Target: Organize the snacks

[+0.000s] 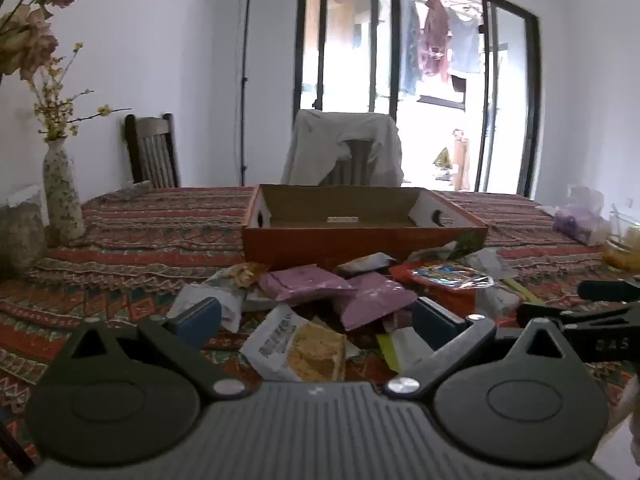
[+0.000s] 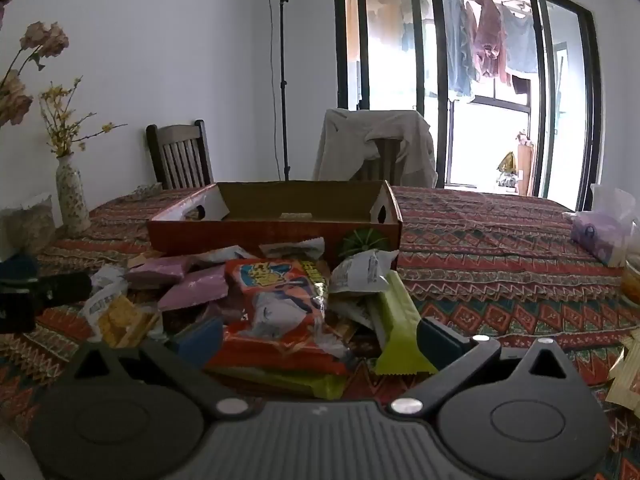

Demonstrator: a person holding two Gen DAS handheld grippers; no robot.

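Snack packets heaped loose on the patterned tablecloth (image 2: 500,248), right in front of an open cardboard tray box (image 1: 360,236) that has only a small label-like strip on its floor. In the pile: two purple packets (image 1: 304,282), a white-and-yellow packet (image 1: 298,346) nearest the left gripper, a big orange-red bag (image 2: 280,304) on top in the right view, a lime green packet (image 2: 398,320) leaning at its right side, a white packet (image 2: 362,272) touching the box front. Left gripper (image 1: 316,318) jaws spread wide, nothing between them, hovering over the near edge of the pile. Right gripper (image 2: 320,338) also wide apart, empty, orange-red bag lying ahead between its fingers, contact unclear. Floral vase (image 1: 60,196) with dried flowers at far left, tissue pack (image 2: 600,236) far right, two chairs behind table, one draped with a white garment (image 1: 344,144).
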